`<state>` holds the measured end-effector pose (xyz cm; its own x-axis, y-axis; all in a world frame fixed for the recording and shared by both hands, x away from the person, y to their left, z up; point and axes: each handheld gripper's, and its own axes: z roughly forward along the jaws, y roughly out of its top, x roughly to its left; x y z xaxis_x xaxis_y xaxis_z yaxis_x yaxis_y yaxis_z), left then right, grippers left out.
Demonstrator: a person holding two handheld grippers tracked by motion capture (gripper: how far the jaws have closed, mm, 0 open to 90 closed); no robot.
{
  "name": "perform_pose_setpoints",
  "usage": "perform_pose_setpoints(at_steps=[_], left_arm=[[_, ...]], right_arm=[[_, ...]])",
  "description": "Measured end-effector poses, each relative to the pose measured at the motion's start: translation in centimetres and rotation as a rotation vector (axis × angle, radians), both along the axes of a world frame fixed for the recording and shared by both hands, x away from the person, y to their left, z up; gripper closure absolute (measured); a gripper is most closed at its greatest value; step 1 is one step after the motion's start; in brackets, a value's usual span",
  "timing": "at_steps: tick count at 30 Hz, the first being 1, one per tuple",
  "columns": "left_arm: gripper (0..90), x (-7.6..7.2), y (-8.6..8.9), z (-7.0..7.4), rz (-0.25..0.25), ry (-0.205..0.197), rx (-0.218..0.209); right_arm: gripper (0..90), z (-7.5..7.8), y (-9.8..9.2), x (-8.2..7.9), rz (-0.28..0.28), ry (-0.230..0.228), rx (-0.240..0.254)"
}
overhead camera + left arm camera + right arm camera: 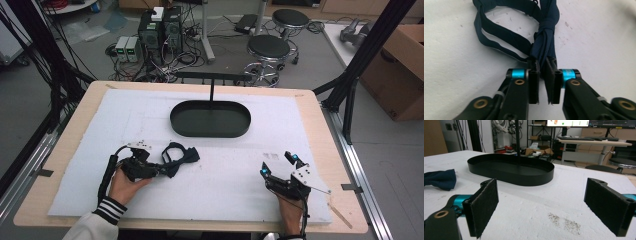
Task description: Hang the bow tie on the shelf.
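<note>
Your left tool (543, 75) pinches the bow tie (544, 42) at its end. It's soft and floppy, so grip near the knot. Your right tool (544, 207) gapes wide.

Dark navy fabric bow tie with strap (541, 42): upper loop cut off by top edge of left gripper view; near end covered by closed pads of left hand-held gripper (543, 75). In right gripper view, left part cropped by frame edge. Thin black upright post (518, 142) above oval black metal tray (524, 178): top cropped. Right hand-held gripper (541, 207): body below frame.
</note>
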<state>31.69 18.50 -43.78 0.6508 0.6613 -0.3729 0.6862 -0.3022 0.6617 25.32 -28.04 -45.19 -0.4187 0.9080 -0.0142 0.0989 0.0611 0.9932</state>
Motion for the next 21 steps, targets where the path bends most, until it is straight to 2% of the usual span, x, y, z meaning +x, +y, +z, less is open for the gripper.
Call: perform_pose_setpoints(at_steps=[11, 16, 21], left_arm=[[87.8, -0.1, 0.1, 0.2, -0.009, 0.002, -0.009], [87.9, -0.3, 0.3, 0.5, -0.01, -0.033, -0.012], [88.0, -0.5, 0.6, 1.1, -0.02, -0.069, -0.047]], right_arm=[[11.2, 0.0, 0.0, 0.0, 0.0, -0.001, -0.001], [11.2, 0.0, 0.0, 0.0, -0.001, -0.001, 0.0], [11.2, 0.0, 0.0, 0.0, -0.001, -0.001, -0.001]])
